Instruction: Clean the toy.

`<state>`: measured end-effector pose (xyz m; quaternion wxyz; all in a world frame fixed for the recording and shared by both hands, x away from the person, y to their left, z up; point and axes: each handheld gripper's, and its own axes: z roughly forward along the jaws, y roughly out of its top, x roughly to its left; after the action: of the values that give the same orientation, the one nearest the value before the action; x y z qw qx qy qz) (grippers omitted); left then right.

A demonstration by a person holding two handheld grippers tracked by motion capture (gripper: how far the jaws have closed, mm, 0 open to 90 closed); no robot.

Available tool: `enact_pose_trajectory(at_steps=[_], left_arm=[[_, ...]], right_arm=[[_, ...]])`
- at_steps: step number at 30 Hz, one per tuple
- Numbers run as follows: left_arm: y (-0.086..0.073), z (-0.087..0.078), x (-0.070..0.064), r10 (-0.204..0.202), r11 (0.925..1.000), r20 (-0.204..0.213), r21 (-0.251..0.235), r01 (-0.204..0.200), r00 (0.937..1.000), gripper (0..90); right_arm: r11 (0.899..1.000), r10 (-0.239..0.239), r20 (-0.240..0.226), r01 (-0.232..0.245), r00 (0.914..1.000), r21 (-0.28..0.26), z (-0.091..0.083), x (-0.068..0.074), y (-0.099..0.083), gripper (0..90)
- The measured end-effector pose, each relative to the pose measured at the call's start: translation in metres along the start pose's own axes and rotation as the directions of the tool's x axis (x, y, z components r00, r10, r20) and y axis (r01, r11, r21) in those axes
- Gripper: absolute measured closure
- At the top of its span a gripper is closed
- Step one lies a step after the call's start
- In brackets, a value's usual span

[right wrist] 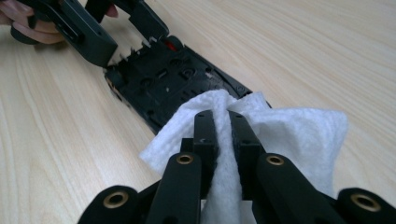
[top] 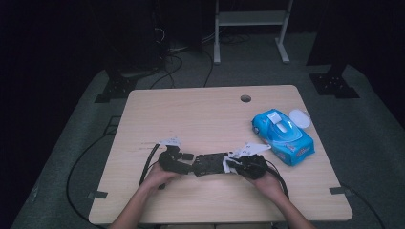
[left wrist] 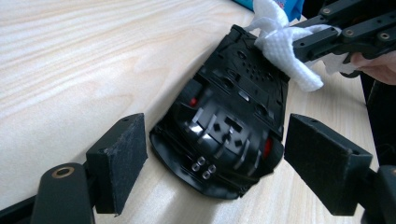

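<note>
A black toy car (top: 210, 163) lies belly-up on the wooden table (top: 200, 119), near the front edge. My left gripper (left wrist: 219, 163) is open, its two pads (left wrist: 119, 163) standing either side of the car's (left wrist: 224, 135) near end, with thin gaps showing. My right gripper (right wrist: 222, 119) is shut on a white wipe (right wrist: 299, 128) and presses it onto the other end of the car (right wrist: 173, 77). In the left gripper view the wipe (left wrist: 285, 51) hangs from the right gripper (left wrist: 327, 35) over the car's far end.
A blue pack of wipes (top: 282, 136) lies at the right of the table with a white lid (top: 299, 118) beside it. A cable hole (top: 245, 98) sits near the far edge. Cables trail off the front edge.
</note>
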<state>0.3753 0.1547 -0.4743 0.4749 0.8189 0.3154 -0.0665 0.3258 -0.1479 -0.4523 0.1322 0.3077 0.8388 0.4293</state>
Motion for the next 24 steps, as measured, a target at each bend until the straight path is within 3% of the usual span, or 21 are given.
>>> enact_pose_trajectory(at_steps=[6, 10, 14, 19, 24], left_arm=[[0.007, 0.005, -0.001, -0.013, 0.9999, -0.001, -0.006, 0.013, 0.9999, 22.9], [0.006, 0.013, 0.002, -0.075, 0.9959, 0.004, 0.052, 0.075, 0.9972, 23.9], [0.006, 0.015, 0.002, -0.09, 0.9944, 0.022, 0.057, 0.089, 0.9957, 26.4], [0.007, 0.014, 0.002, -0.085, 0.9935, 0.035, 0.079, 0.082, 0.9957, 28.2], [0.009, 0.013, -0.005, -0.02, 0.9961, 0.013, 0.087, 0.019, 0.9997, 28.9]], right_arm=[[1.0, 0.018, -0.02, -0.018, 0.9996, 0.005, 0.0, 0.0, 0.0, 82.2], [1.0, 0.015, -0.028, -0.015, 0.9995, 0.007, 0.0, 0.0, -0.002, 82.2], [1.0, 0.016, -0.036, -0.015, 0.9992, 0.019, 0.0, 0.0, -0.004, 82.2], [0.999, 0.023, -0.038, -0.022, 0.999, 0.028, 0.001, -0.001, -0.006, 82.2], [0.999, 0.035, -0.043, -0.034, 0.9984, 0.025, 0.002, -0.002, -0.009, 82.2]])
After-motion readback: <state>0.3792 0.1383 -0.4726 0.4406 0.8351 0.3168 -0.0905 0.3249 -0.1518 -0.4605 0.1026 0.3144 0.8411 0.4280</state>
